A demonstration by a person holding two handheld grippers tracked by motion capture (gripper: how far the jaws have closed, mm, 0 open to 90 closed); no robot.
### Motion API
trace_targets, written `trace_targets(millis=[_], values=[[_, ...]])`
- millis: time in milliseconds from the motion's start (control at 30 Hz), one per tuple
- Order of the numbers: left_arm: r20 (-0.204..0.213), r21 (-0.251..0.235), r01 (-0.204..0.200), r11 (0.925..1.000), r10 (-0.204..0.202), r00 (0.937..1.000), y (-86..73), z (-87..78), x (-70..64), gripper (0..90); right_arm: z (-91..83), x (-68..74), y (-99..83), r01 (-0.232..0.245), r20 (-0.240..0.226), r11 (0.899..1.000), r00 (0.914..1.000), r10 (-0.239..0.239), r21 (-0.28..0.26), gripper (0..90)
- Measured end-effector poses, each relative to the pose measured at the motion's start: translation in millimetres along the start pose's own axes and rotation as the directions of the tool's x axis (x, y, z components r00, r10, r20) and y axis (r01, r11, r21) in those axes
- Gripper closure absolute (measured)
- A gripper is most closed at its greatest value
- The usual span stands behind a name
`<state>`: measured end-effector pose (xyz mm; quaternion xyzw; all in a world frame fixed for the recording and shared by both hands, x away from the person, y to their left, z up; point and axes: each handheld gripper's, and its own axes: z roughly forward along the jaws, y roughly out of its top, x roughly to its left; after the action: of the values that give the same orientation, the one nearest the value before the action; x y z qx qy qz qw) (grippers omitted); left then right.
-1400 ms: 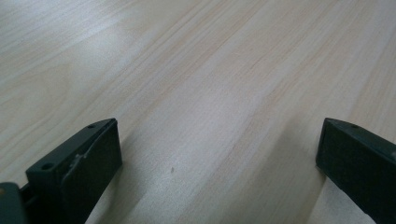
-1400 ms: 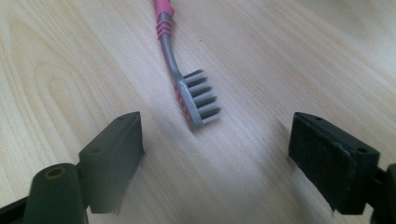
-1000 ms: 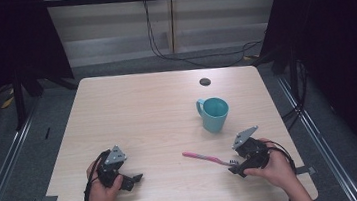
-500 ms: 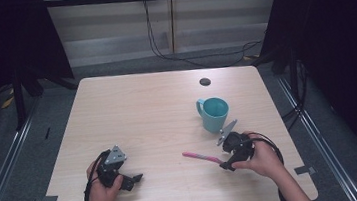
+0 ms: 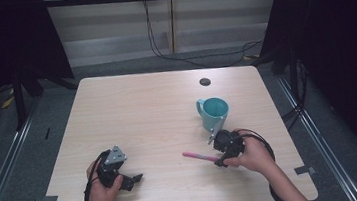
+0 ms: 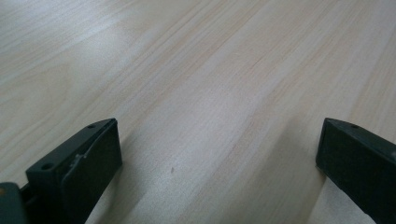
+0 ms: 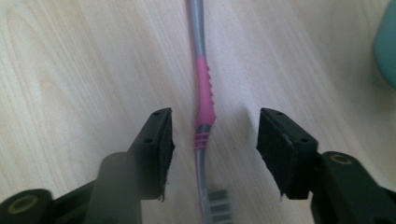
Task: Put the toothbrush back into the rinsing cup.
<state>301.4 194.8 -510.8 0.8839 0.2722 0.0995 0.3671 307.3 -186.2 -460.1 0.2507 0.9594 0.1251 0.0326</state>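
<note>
A pink and grey toothbrush (image 5: 198, 156) lies flat on the wooden table (image 5: 157, 112), just in front of a teal mug (image 5: 213, 113). My right gripper (image 5: 221, 157) is over the brush's head end, open. In the right gripper view the toothbrush (image 7: 204, 112) runs lengthwise between the two jaws, touching neither, bristles (image 7: 217, 205) nearest the camera; the right gripper (image 7: 215, 147) straddles its neck. My left gripper (image 5: 133, 178) rests open near the front left of the table. In the left gripper view the left gripper (image 6: 219, 158) has bare wood between its wide jaws.
A small dark round hole or disc (image 5: 205, 81) sits near the table's far edge. The mug's rim (image 7: 385, 42) shows at the right edge of the right gripper view. Dark curtains and cables surround the table.
My right hand has moved left and forward from the front right of the table to the toothbrush's head end, beside the mug. The left gripper has stayed put.
</note>
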Motion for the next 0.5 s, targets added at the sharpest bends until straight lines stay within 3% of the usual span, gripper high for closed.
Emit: trace_targets(millis=[333,467,500], values=[[0.0,0.001,-0.001,1.0,0.001,1.0,0.0,0.0,0.1,0.0,8.7,0.0,10.2,0.015,-0.053,0.999,0.9985,-0.013,0.047,60.6],[0.0,0.001,-0.001,1.0,0.001,1.0,0.0,0.0,0.1,0.0,11.1,-2.8,11.9,0.014,-0.076,0.998,0.997,-0.009,0.06,70.2],[0.0,0.0,-0.001,1.0,0.001,1.0,0.0,0.0,0.1,0.0,10.9,-2.0,13.6,0.016,-0.071,0.997,0.9974,-0.011,0.076,78.1]])
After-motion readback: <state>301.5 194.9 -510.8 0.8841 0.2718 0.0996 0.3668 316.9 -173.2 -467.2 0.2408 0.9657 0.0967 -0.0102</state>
